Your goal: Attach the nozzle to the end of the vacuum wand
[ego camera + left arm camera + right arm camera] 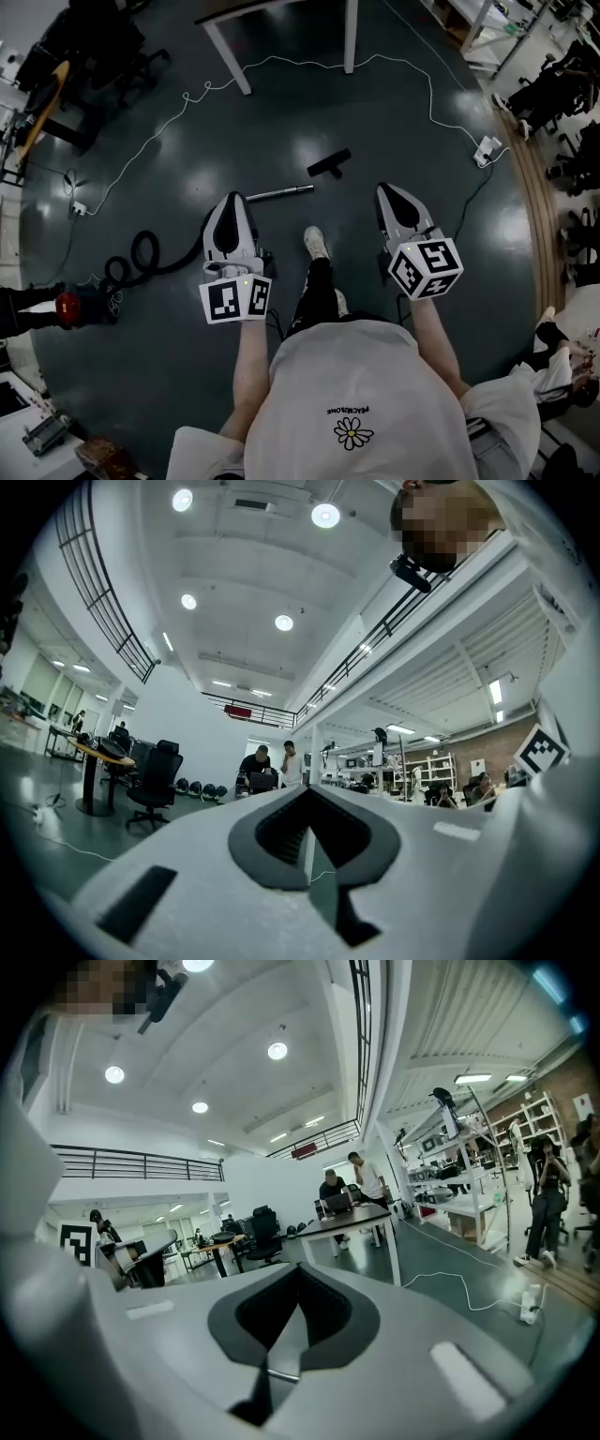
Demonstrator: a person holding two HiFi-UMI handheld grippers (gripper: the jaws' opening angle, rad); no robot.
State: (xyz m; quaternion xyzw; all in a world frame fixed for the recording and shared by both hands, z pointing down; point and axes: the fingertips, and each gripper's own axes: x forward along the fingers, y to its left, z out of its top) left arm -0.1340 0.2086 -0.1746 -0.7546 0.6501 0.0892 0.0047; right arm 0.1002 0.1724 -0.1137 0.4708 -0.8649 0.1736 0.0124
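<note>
- Head view: nozzle [329, 164] lies on the floor [187, 169], unattached, just beyond the free end of the wand [279, 194].
- 2 grippers, left gripper [232, 199] and right gripper [386, 190], hover either side of the wand, jaws closed and empty, likely ahead of reaching.

The wand [279, 193] lies on the floor just ahead of the person's shoe [317, 244]. The nozzle [330, 162] lies beyond the wand's right end, near it but apart. The hose [141, 255] coils well left of the wand. The left gripper [234, 199] shows at the wand's left end, the right gripper [387, 191] to its right. Table legs [230, 58] stand farther beyond the wand.
</note>
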